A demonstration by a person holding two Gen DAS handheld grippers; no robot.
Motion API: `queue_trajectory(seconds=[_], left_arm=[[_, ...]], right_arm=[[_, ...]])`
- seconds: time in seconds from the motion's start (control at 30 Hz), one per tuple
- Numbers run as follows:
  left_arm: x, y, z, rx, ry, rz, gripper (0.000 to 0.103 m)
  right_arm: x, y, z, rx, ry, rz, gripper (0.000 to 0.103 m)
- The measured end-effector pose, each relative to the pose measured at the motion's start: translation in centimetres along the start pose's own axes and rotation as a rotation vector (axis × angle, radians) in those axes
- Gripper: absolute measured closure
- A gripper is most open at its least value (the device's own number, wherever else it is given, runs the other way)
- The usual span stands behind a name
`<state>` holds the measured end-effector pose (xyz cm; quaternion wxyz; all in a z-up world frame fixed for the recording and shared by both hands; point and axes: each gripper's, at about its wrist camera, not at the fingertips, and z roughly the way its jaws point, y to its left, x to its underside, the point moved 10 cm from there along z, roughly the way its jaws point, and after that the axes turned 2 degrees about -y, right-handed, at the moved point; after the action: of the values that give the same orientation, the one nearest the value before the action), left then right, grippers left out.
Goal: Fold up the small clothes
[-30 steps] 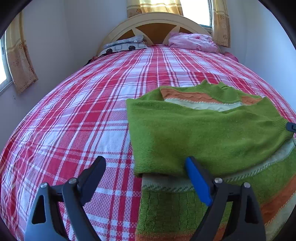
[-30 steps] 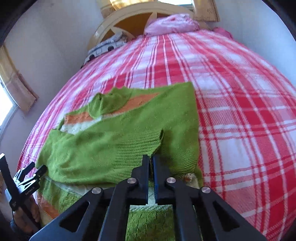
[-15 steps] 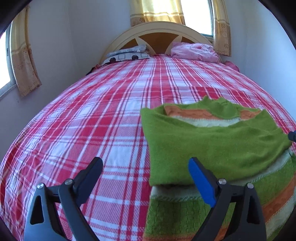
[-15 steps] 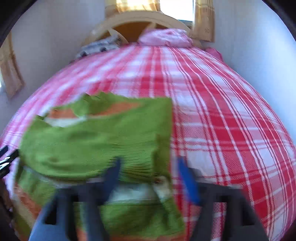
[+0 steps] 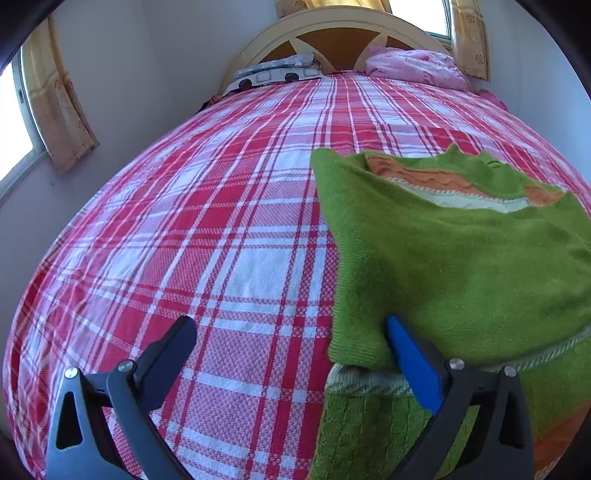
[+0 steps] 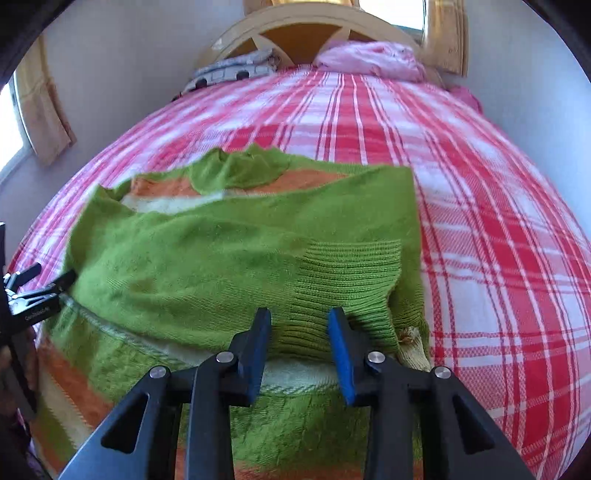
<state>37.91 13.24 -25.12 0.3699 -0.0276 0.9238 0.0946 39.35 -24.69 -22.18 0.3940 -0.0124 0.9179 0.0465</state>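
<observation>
- Left wrist view: left gripper has been opening and its jaws stand wide apart, gripping nothing; dark finger is over bare plaid bedspread, blue-padded finger sits at the near left corner of the folded green layer of the sweater.
- Right wrist view: right gripper is partly open, jaws just narrowing; ribbed cuff of the folded-over sleeve lies between and just ahead of the tips, and I cannot tell if the pads touch the knit.
- Sweater lies flat on the bed, sleeves folded across the body, orange and cream stripes showing near the collar and at the near hem.
- Far end: patterned pillow, pink bedding, headboard.
</observation>
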Motion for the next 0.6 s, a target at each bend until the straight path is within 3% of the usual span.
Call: queue_trajectory(seconds=[0.23,0.37,0.6], left_arm=[[1.5,-0.5,-2.2,0.075,0.012,-0.017,0.0],[3.7,-0.8,-3.6,0.076,0.025,0.022,0.0],[6.4,0.1,-6.4,0.099,0.017,-0.003,0.0]], right_arm=[[0.3,0.2,-0.7,0.001,-0.004,-0.014,0.068],[1.3,0.2,-1.4,-0.004,-0.009,-0.01,0.065],[3.1,0.4,-3.1,-0.004,-0.016,-0.014,0.059]])
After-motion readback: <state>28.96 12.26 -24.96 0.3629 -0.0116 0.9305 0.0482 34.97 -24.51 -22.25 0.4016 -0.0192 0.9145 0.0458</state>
